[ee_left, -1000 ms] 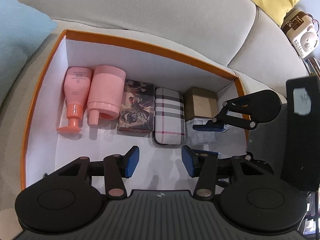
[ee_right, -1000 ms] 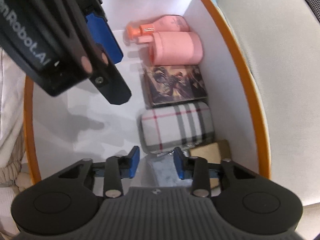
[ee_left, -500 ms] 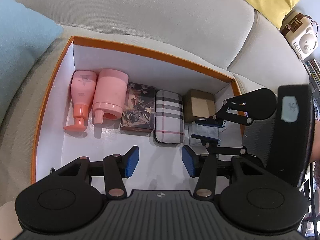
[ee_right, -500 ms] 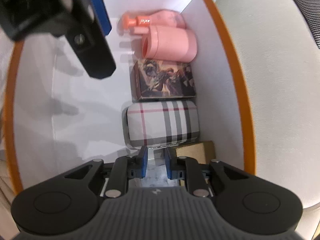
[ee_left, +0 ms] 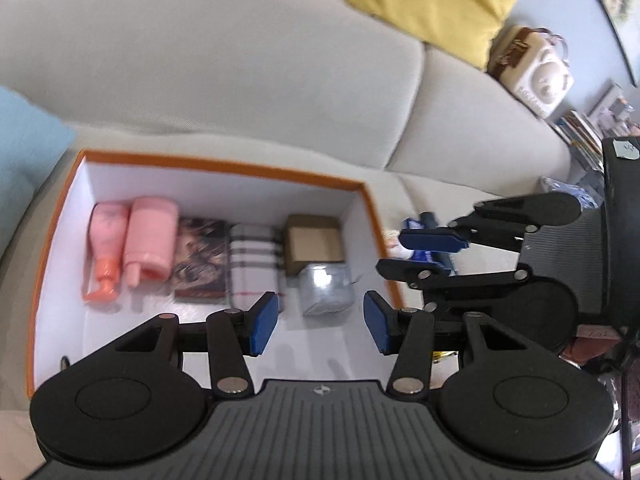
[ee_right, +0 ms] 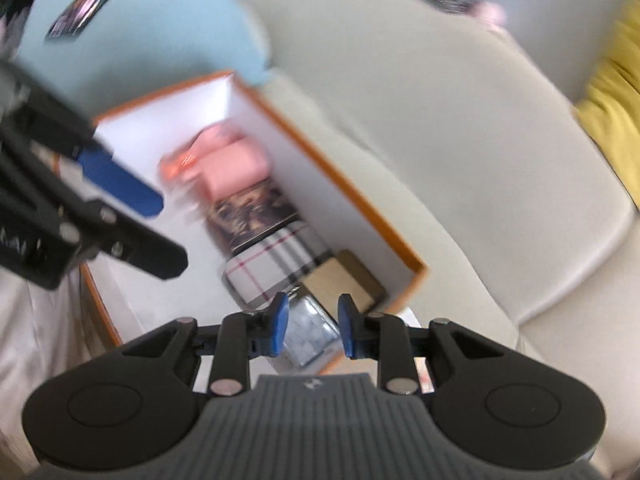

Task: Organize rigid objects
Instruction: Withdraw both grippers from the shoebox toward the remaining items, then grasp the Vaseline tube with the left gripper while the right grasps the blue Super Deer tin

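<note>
The left gripper (ee_left: 318, 322) is nearest in its own view; its jaws stand apart with nothing between them, hovering over the bare front floor of the orange box (ee_left: 224, 166). Just beyond its fingertips lies the silver packet (ee_left: 326, 288), resting on the box floor at the right end, apart from both grippers. The right gripper (ee_right: 311, 330) has its jaws opening and no pad presses on anything; in its own view the silver packet (ee_right: 310, 334) shows through the gap, below and clear of the pads. Directly behind the packet sits the brown carton (ee_left: 314, 242), against the far wall. To the left of these, in one row along the far wall, lie the plaid case (ee_left: 252, 264), the picture box (ee_left: 200, 258), the pink tube (ee_left: 150, 248) and the pink pump bottle (ee_left: 105, 248), all with their long axes running front to back. Outside the right wall, on the sofa (ee_left: 240, 80), blurred blue and white items (ee_left: 416, 240) lie beside the right gripper (ee_left: 420, 256), which is the nearer tool for them.
</note>
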Tool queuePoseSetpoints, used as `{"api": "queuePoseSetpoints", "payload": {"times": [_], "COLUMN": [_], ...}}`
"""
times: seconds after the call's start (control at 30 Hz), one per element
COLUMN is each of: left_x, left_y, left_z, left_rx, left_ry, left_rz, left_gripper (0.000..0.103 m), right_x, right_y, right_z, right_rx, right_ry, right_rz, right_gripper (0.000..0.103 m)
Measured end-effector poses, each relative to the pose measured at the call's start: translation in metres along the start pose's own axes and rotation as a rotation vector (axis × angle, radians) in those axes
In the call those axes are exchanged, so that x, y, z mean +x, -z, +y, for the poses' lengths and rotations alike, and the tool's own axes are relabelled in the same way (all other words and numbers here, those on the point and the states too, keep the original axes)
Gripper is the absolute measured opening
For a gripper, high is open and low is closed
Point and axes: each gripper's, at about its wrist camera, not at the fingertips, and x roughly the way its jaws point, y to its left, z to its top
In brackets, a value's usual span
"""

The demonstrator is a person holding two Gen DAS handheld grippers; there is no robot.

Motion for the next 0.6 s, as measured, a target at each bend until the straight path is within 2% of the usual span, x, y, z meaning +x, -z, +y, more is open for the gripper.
{"api": "queuePoseSetpoints", "payload": {"times": [0.27,0.47,0.6], "left_x": [-0.002,0.018,0.038], "left_y": [0.012,0.017,0.020], "left_z": [-0.046,-0.081,-0.104], "left_rx": [0.120,0.215,0.281], "left_ry": [0.048,0.103,0.127], "left_rz": [-0.028,0.046,0.114], "left_gripper": [0.057,0.057,0.057], "right_x": [-0.060,-0.076,-0.066], "right_y": [0.060,0.124,0.164], "right_z": [-0.041,-0.060,-0.061], "right_rx": [0.356,0.630,0.753], "right_ry": [0.097,0.159,0.160], "right_rz": [-0.096,-0.098,-0.034], "right_gripper": [0.028,0.028,0.028]}}
